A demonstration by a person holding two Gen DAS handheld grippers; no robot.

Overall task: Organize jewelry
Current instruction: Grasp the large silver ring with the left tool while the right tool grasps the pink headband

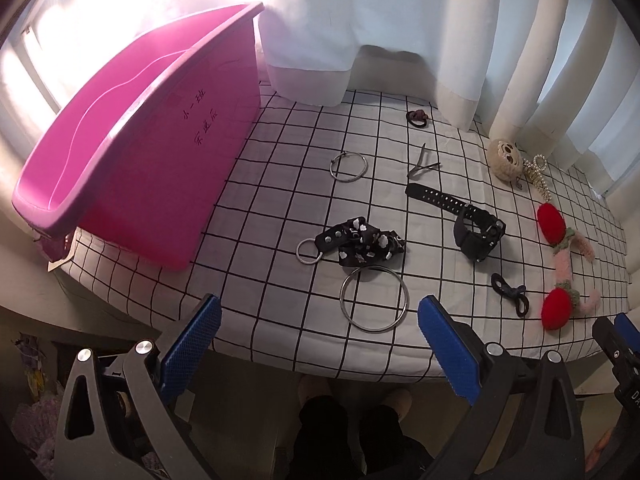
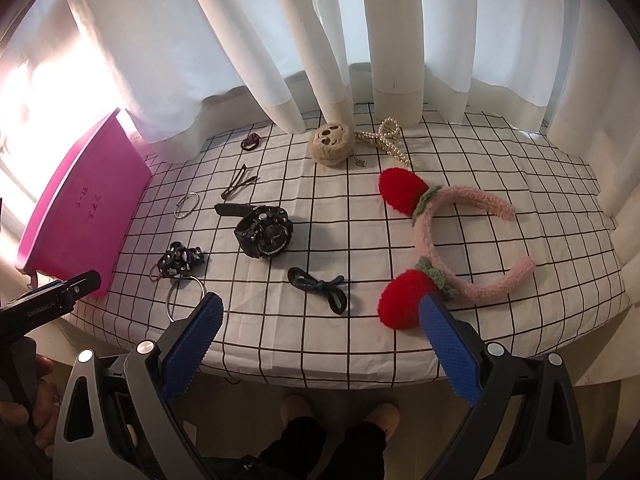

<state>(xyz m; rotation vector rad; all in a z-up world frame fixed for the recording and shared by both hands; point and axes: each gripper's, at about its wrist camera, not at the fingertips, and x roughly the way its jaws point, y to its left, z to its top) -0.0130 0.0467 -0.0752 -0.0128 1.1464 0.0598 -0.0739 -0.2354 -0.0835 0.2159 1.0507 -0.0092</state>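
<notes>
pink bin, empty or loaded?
Empty as far as visible: the bin interior shows bare pink walls; its bottom is partly hidden.

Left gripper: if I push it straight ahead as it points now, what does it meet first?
Most likely the large metal ring, which lies on the checked cloth between the open left gripper fingers' line; the studded black strap lies beyond. Height is unclear.
</notes>
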